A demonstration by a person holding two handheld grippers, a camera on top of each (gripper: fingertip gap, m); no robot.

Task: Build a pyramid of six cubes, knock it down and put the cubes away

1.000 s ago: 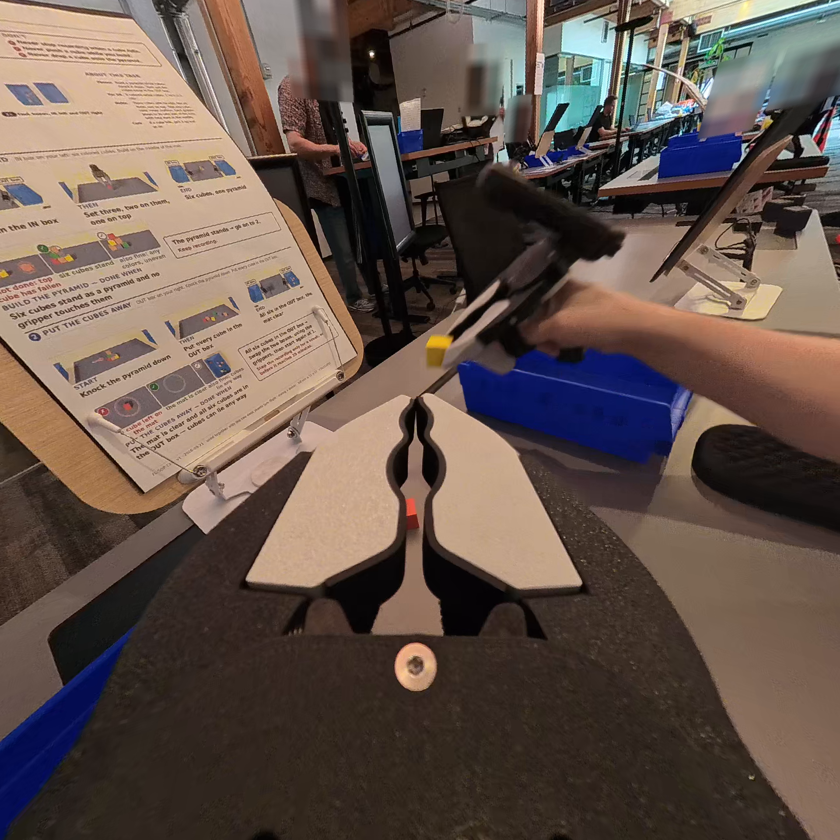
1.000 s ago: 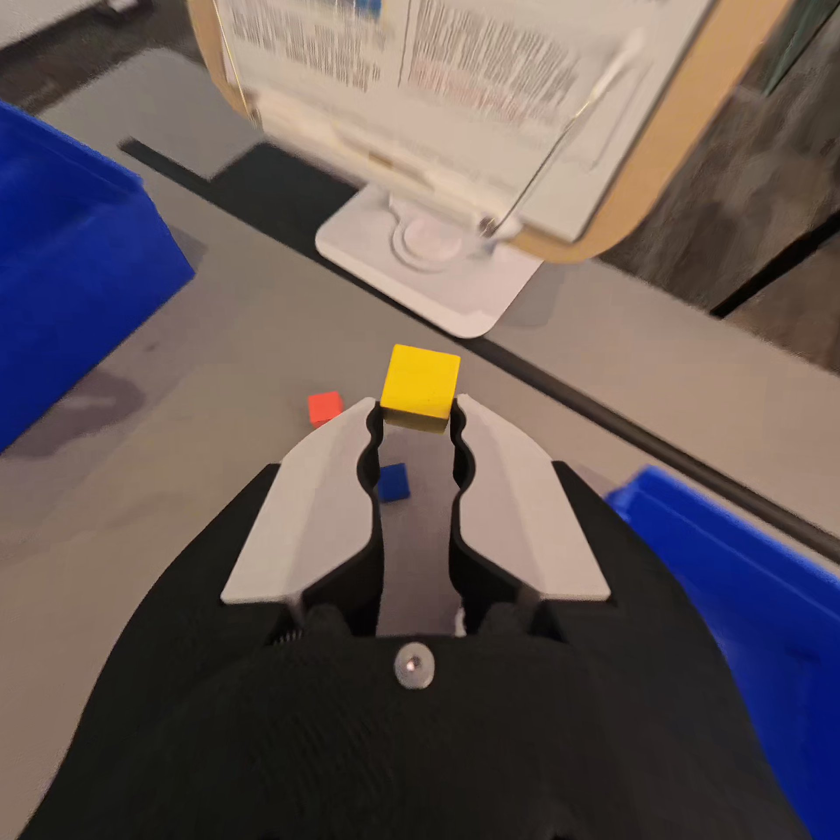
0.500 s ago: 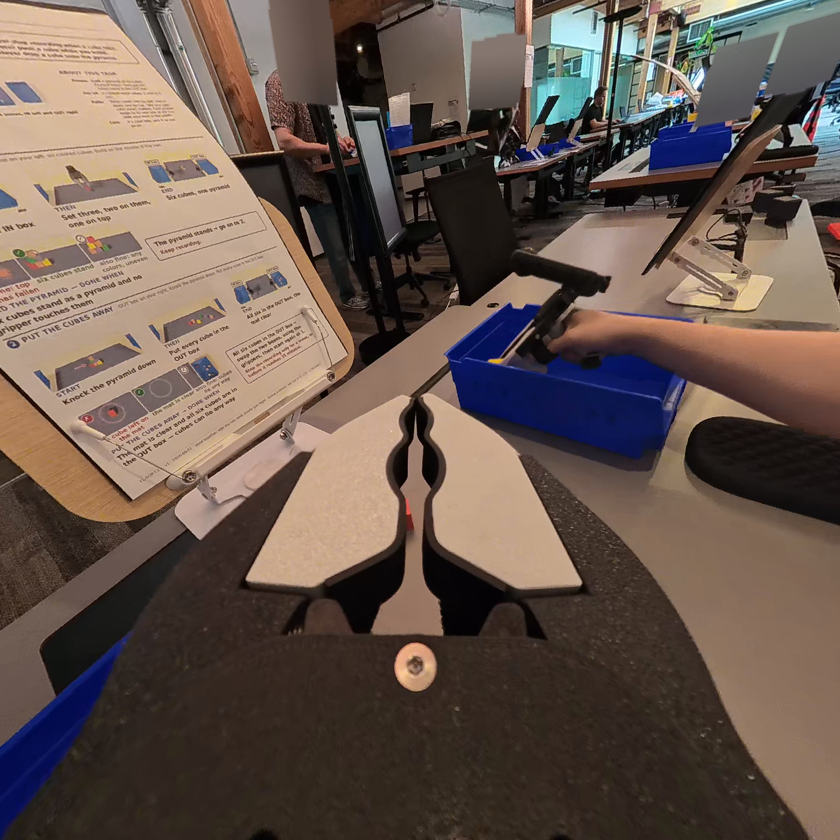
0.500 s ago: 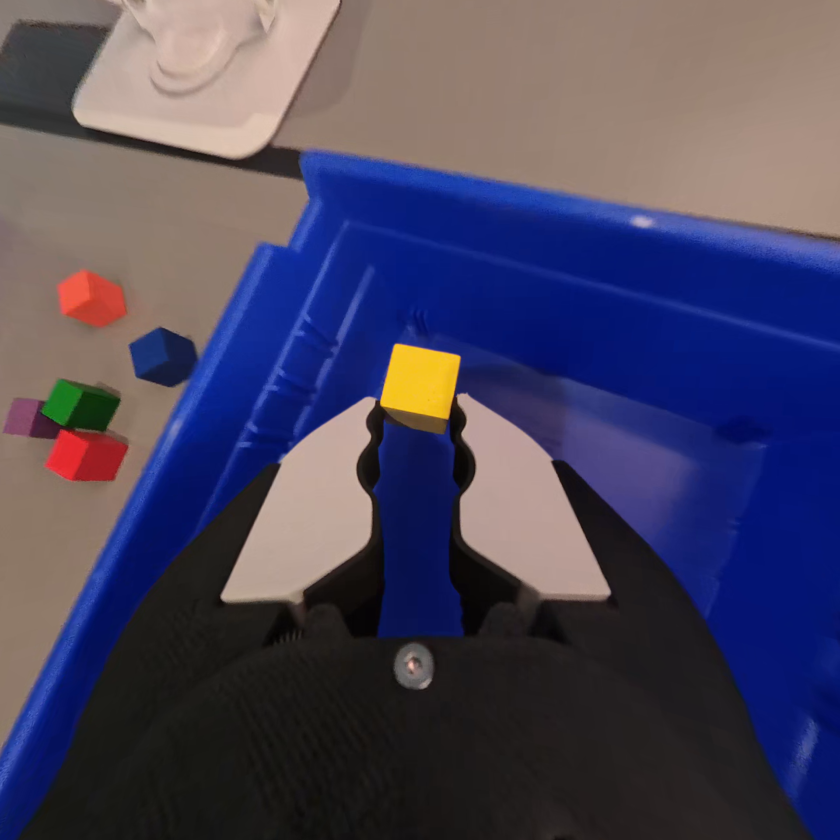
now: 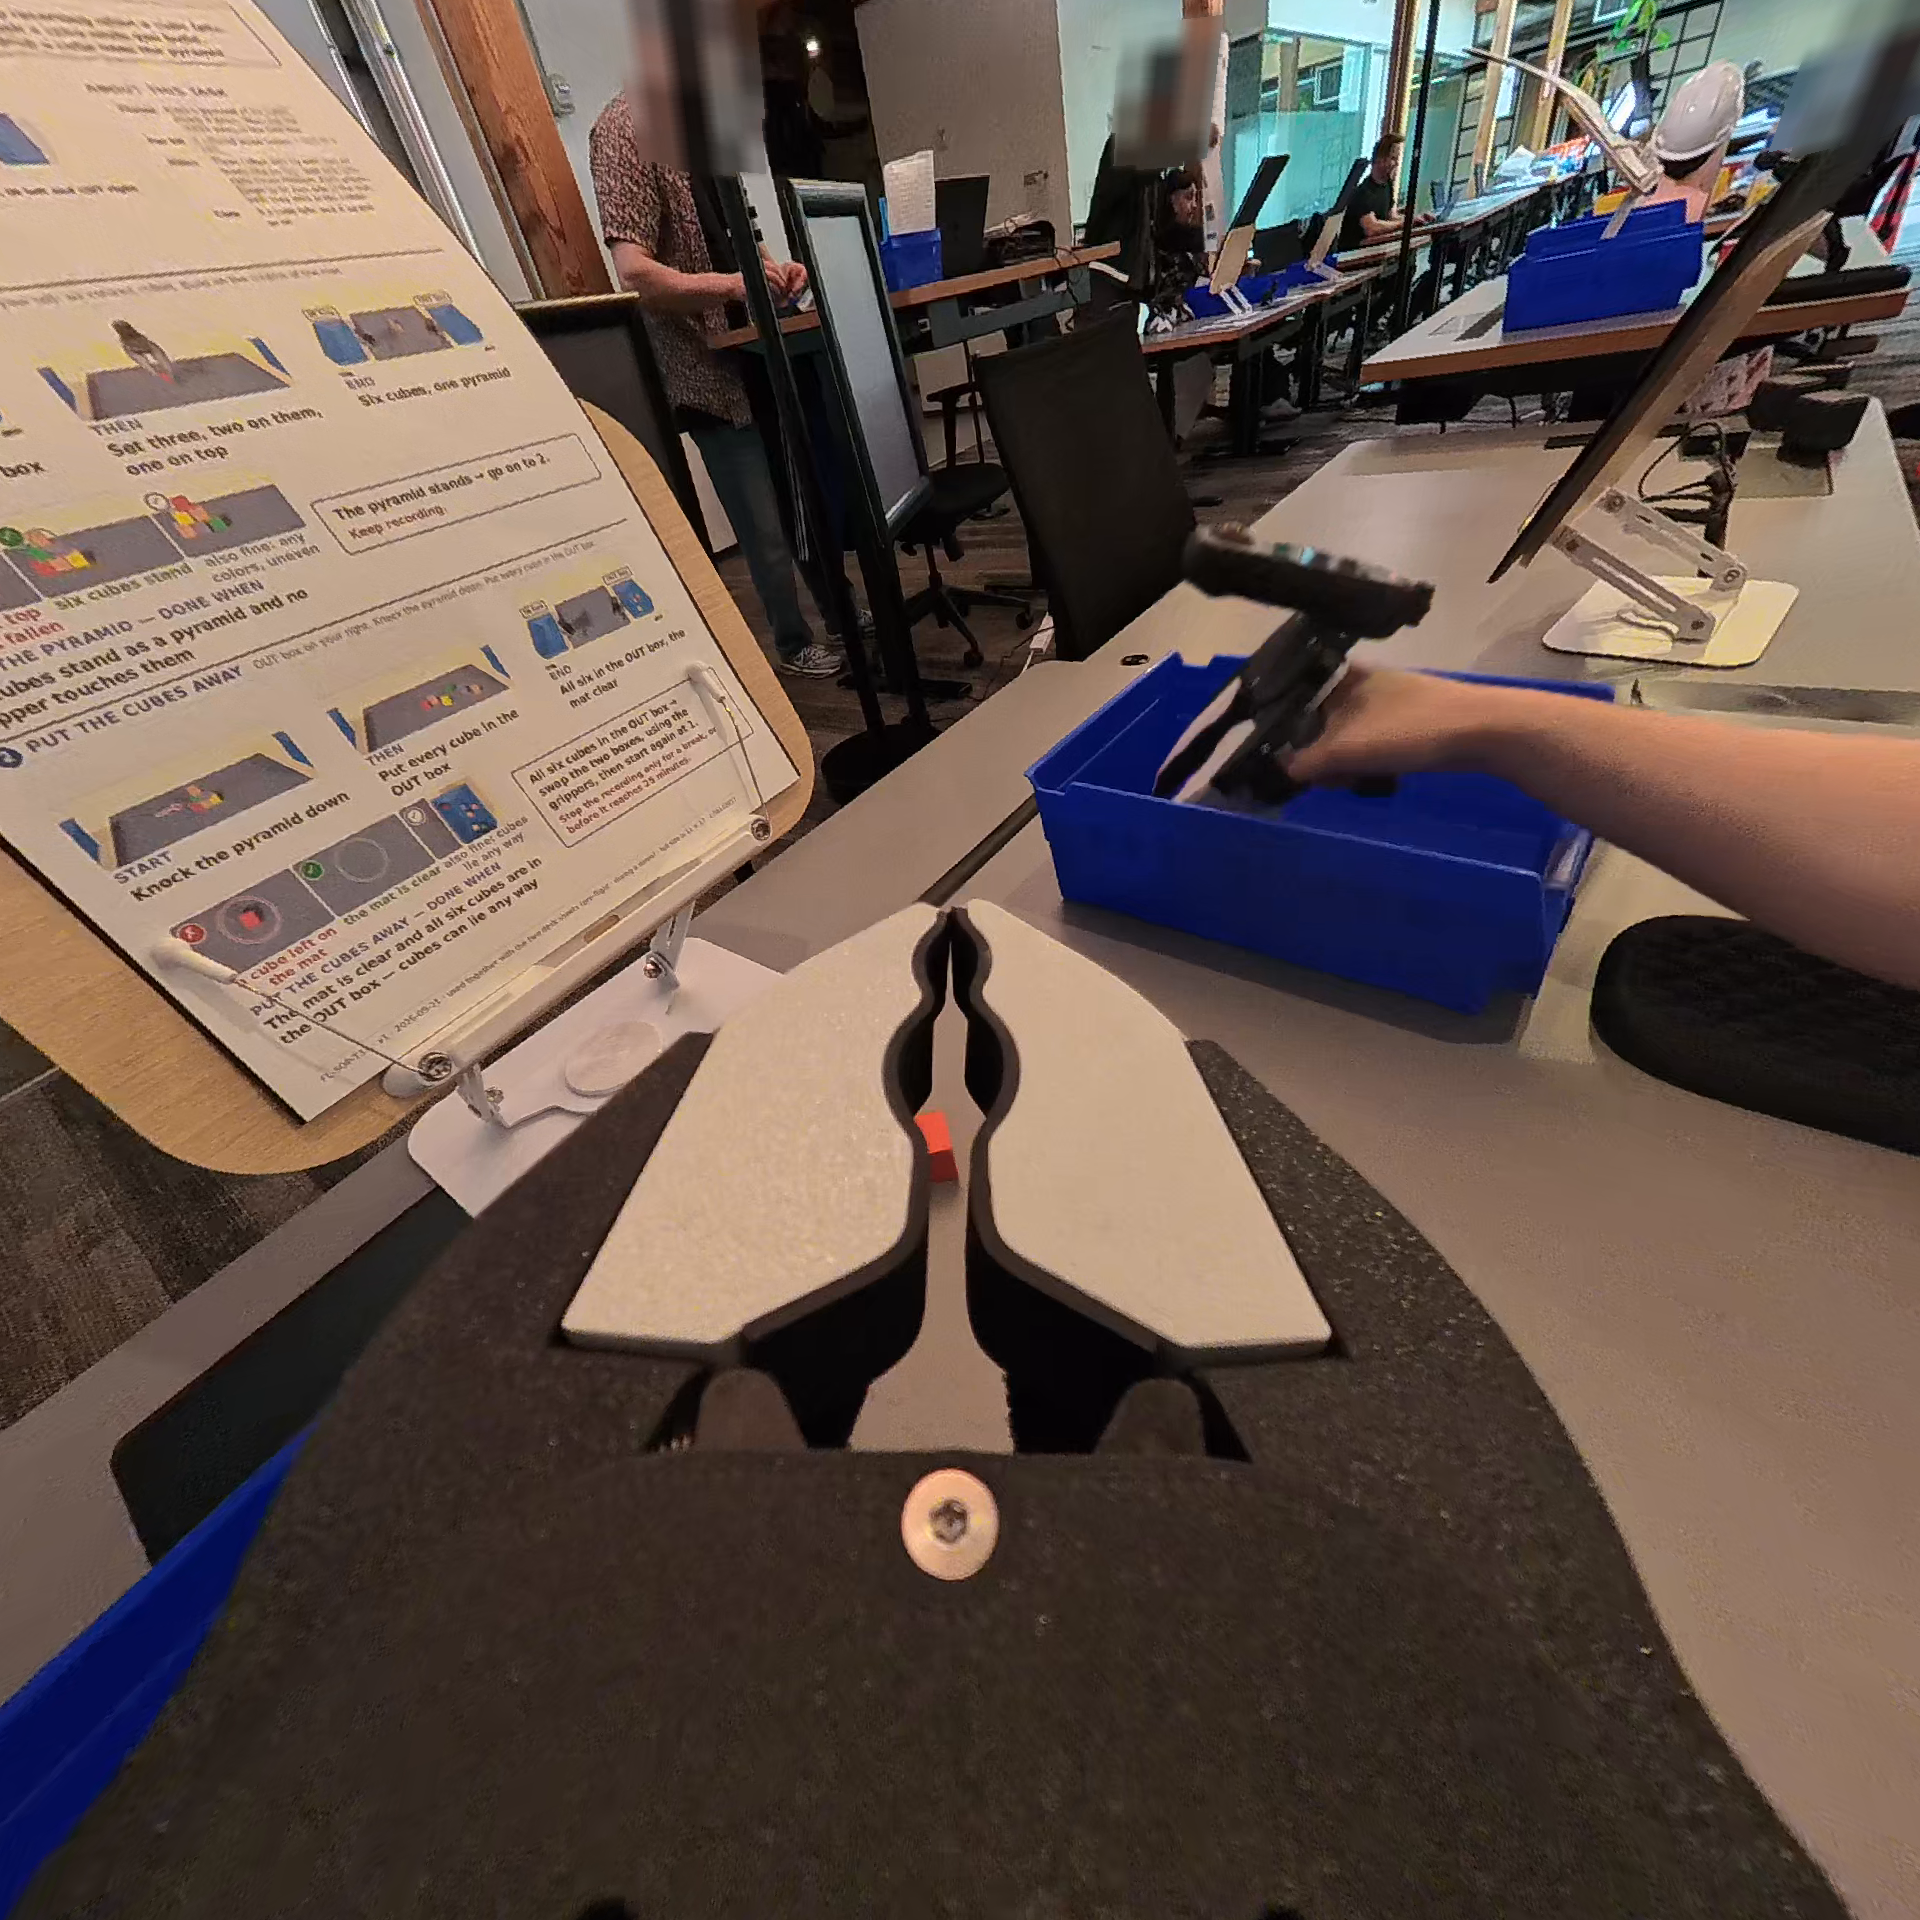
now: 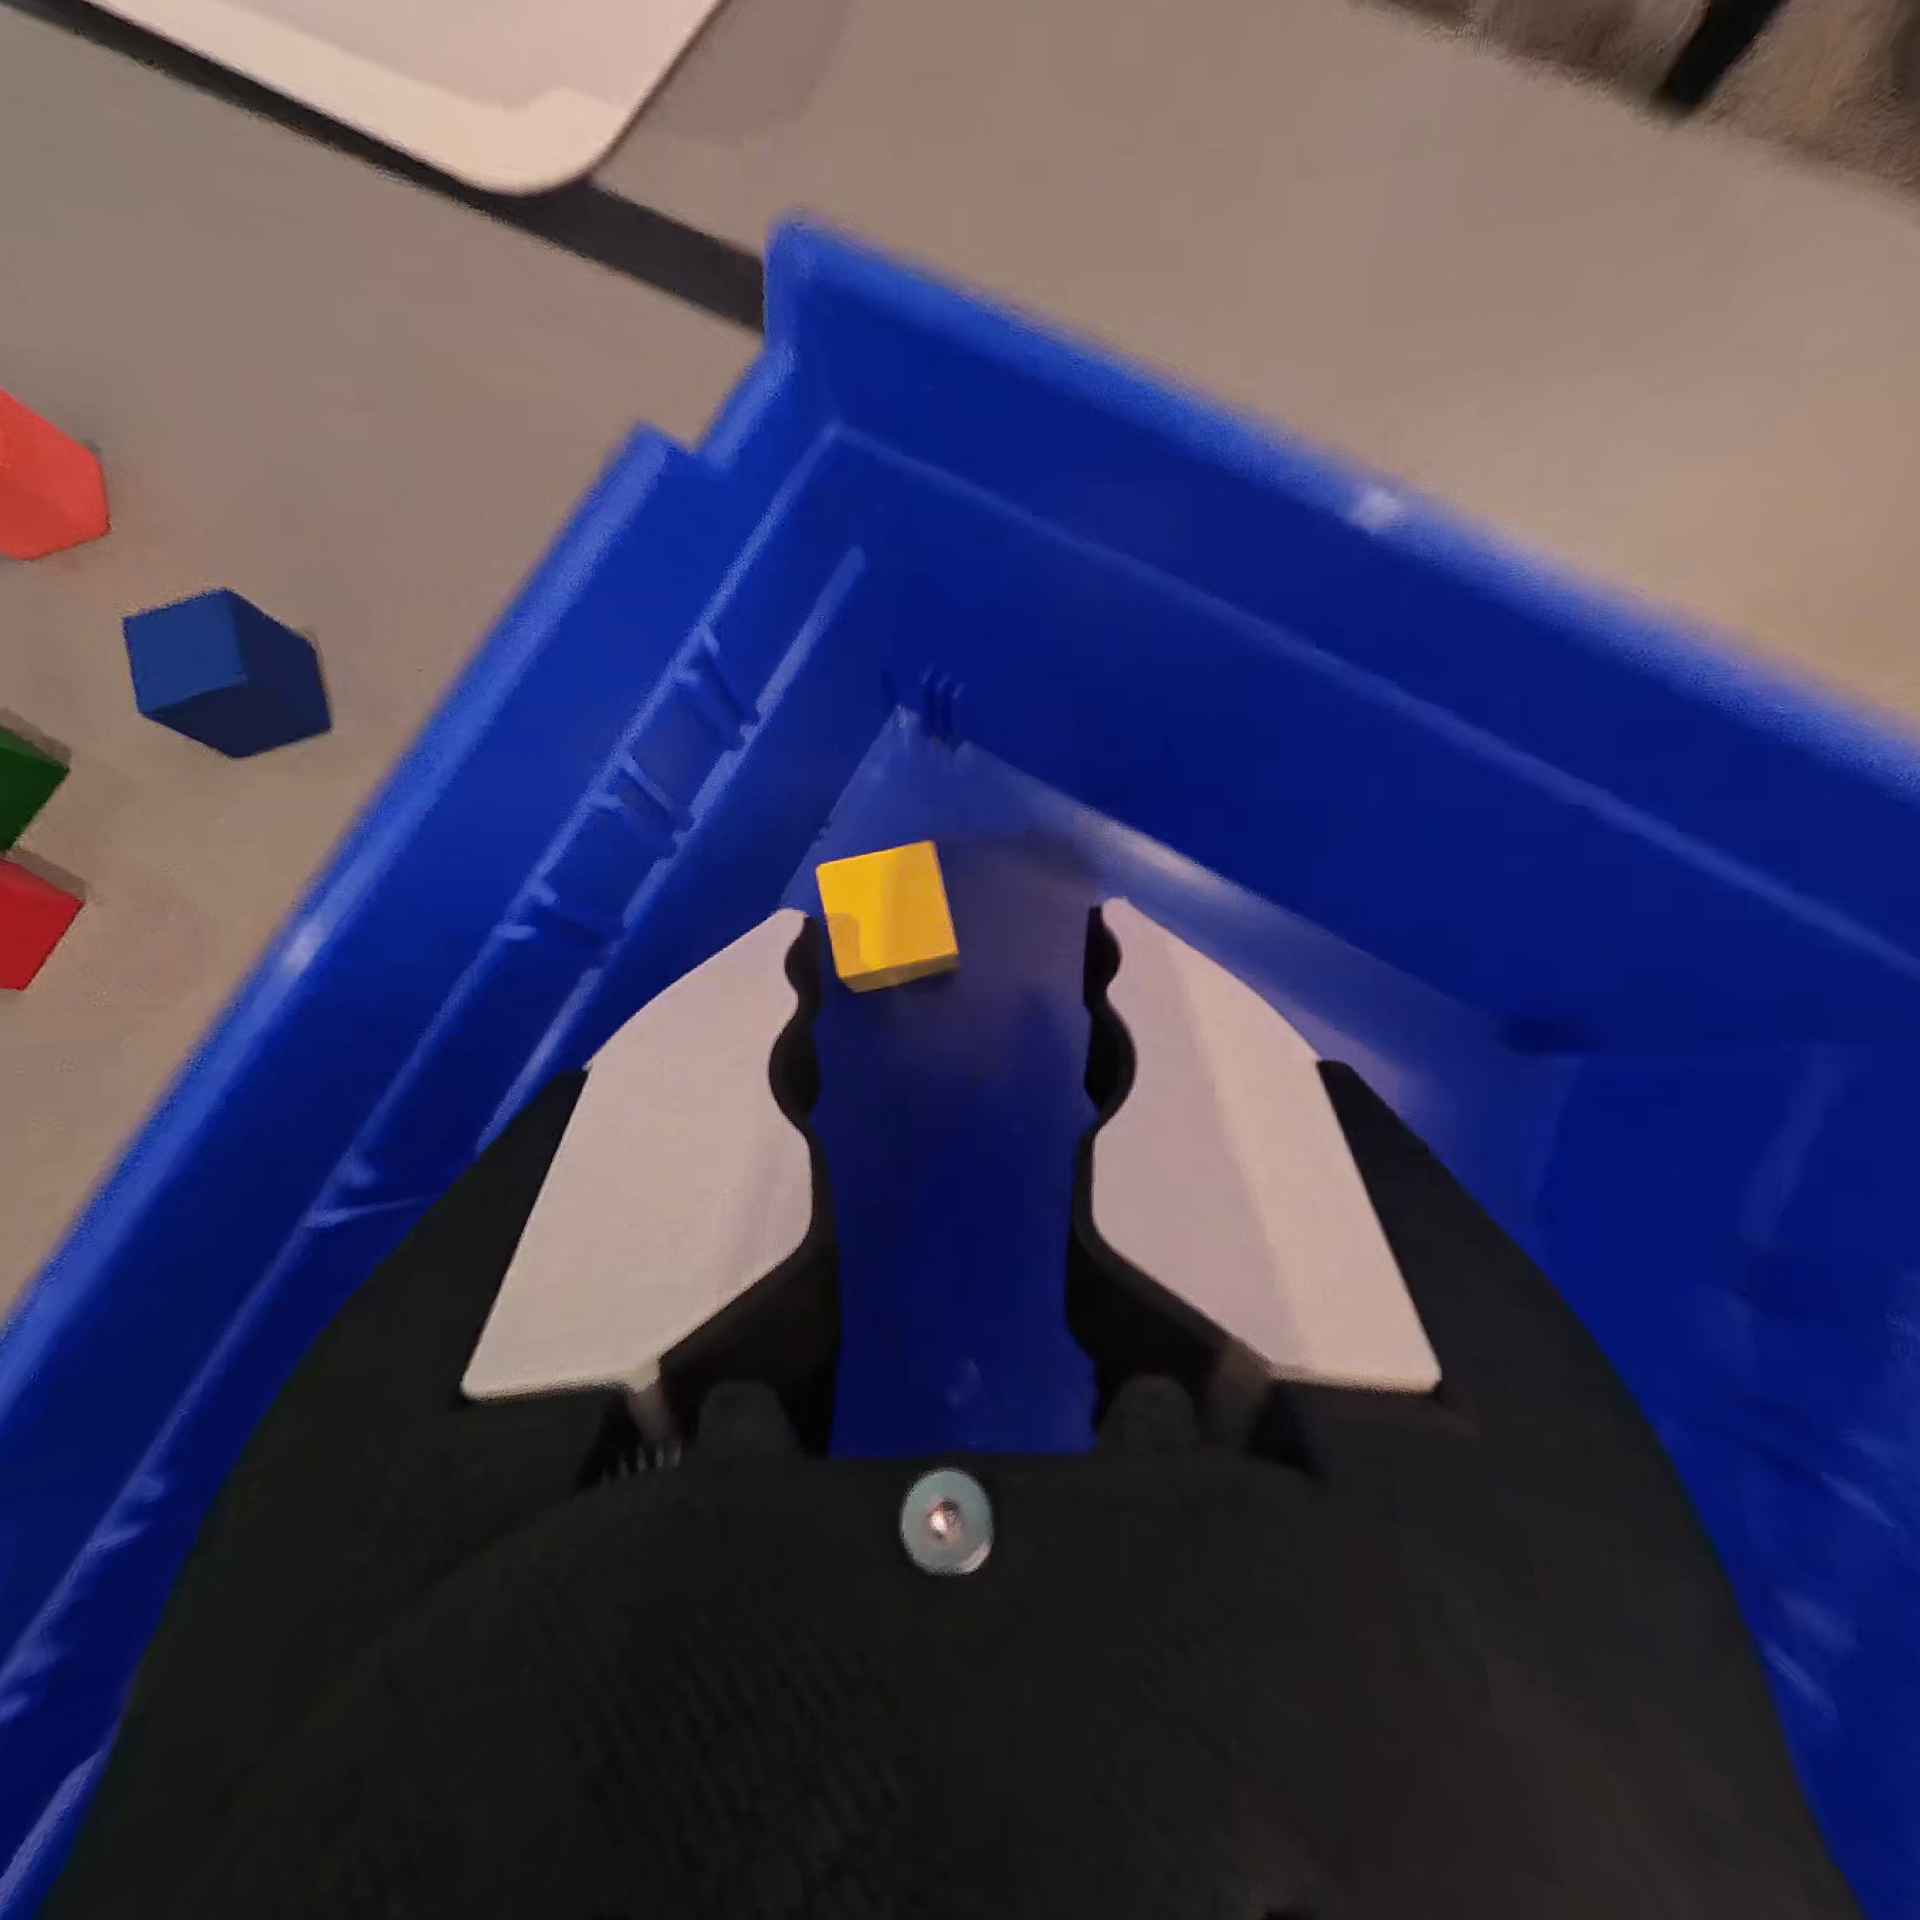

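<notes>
My right gripper (image 6: pixel 945 925) is open inside the blue box (image 6: pixel 1195 499). The yellow cube (image 6: pixel 885 914) lies loose in the box near the left fingertip, with a clear gap to the right fingertip. On the table left of the box lie an orange cube (image 6: pixel 47 488), a dark blue cube (image 6: pixel 223 670), a green cube (image 6: pixel 26 779) and a red cube (image 6: pixel 31 920). My left gripper (image 5: pixel 951 920) is shut and empty over the table; an orange cube (image 5: pixel 937 1143) shows on the table below it. The right gripper (image 5: pixel 1236 738) also shows there, reaching into the blue box (image 5: pixel 1299 894).
An instruction sheet on a wooden board (image 5: pixel 312 582) stands on a white stand (image 5: pixel 582 1060) at the left. A second blue box (image 5: pixel 94 1683) sits at the lower left. A black pad (image 5: pixel 1766 1029) lies at the right. Desks, chairs and people fill the background. There is about 45 centimetres between the tips of the two grippers. My right gripper's tips are some 15 centimetres from the dark blue cube (image 6: pixel 223 670).
My right gripper carried the yellow cube from above the table into the blue box, then opened; the cube left the grasp and lies in the box. The left gripper stayed shut and still.
</notes>
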